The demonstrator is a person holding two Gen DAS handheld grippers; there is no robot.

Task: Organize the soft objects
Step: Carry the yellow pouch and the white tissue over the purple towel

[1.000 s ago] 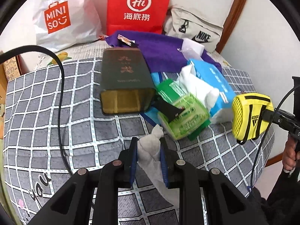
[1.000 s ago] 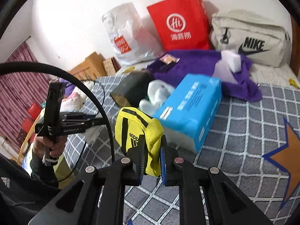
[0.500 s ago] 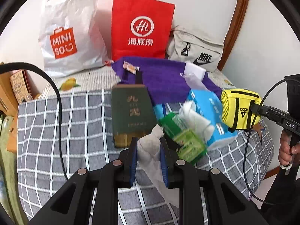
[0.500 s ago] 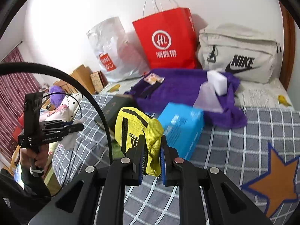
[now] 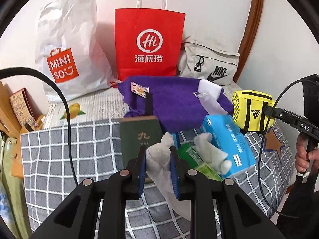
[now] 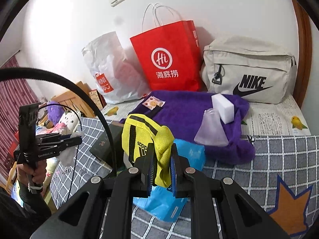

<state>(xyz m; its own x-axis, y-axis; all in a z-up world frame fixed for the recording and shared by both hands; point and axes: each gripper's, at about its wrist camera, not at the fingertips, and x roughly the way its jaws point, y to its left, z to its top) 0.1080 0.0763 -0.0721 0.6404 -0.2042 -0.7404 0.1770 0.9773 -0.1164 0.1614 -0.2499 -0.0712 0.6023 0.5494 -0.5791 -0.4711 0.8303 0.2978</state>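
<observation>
Soft things are what I am sorting, and I have one in each set of tongs, both lifted clear of the bed so neither drags across the clutter.

At seven o'clock in my left wrist view, my left gripper is pinched narrow on a crumpled white cloth; its loose tail hangs below the pads, which is why I hold it high. Behind it, toward twelve o'clock, lies the dark green box, and beyond that the purple towel spread before the red paper bag. At one o'clock from my left tongs sit the blue tissue pack and a green packet beside it.

At three o'clock in that view my right gripper is clamped nearly closed on the yellow mesh pouch, gripping a folded edge so the rest droops forward. It hangs over the blue pack, near the towel, which I judge a likely resting place.
</observation>
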